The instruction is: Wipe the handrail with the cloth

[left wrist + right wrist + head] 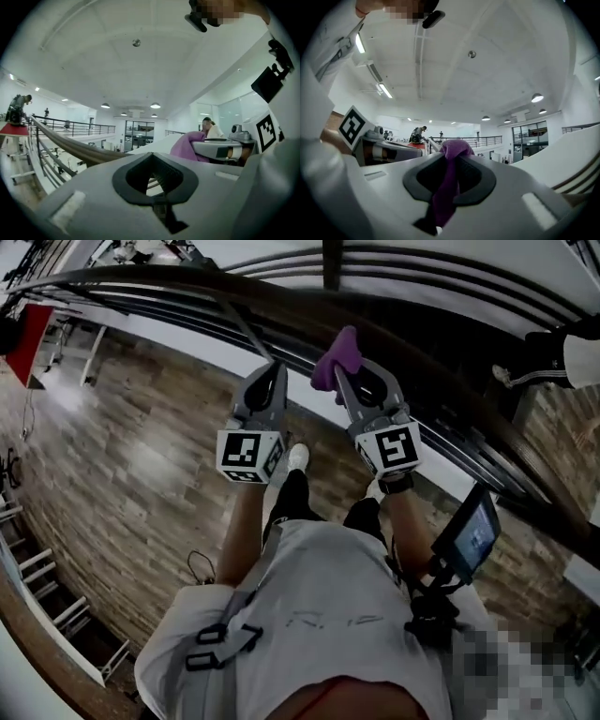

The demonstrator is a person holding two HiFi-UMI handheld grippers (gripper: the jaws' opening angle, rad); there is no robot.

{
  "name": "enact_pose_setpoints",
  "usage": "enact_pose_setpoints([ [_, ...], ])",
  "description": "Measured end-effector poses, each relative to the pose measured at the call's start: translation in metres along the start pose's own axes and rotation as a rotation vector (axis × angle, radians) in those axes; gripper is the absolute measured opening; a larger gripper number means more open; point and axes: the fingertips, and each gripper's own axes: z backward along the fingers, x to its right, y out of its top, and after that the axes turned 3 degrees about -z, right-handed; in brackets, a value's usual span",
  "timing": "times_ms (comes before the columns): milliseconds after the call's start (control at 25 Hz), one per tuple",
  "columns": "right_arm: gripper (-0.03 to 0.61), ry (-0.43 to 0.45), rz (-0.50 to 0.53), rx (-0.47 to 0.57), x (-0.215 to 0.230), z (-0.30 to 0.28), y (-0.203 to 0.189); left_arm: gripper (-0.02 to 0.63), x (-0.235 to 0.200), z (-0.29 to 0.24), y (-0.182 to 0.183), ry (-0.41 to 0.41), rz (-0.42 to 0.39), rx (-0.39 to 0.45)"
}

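Purple cloth pinched in the right gripper (362,373), held up at the dark curved wooden handrail (187,277).

The right gripper's jaws are clamped on the purple cloth (336,360). In the right gripper view the fabric (451,154) bunches above the tips and trails down between the black pads. From the head view the bunched end lies against the underside of the handrail's sweep, though no view shows whether it actually touches. The left gripper (277,371) is raised just beside it, jaws closed tip to tip on nothing. Its own view shows only the railing bars through the gap behind the tips (151,155), with the brown rail (70,145) running off to the left. The square-marker cubes (248,456) face the head camera, over a wood-plank floor (122,474) below.
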Motion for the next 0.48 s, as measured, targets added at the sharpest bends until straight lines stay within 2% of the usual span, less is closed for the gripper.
enact_pose_setpoints([
  [80, 0.053, 0.067, 0.029, -0.045, -0.037, -0.051, -0.022, 0.0, -0.048, 0.018, -0.008, 0.069, 0.01, -0.009],
  [160, 0.052, 0.09, 0.063, -0.097, -0.062, -0.099, -0.049, 0.0, -0.088, 0.031, -0.019, 0.119, 0.016, -0.02],
  [320, 0.054, 0.025, 0.136, -0.213, -0.076, -0.182, -0.12, 0.0, -0.14, 0.041, -0.039, 0.163, 0.032, -0.043],
  [480, 0.054, -0.024, 0.215, -0.343, -0.067, -0.245, -0.195, 0.0, -0.163, 0.038, -0.064, 0.162, 0.037, -0.084],
])
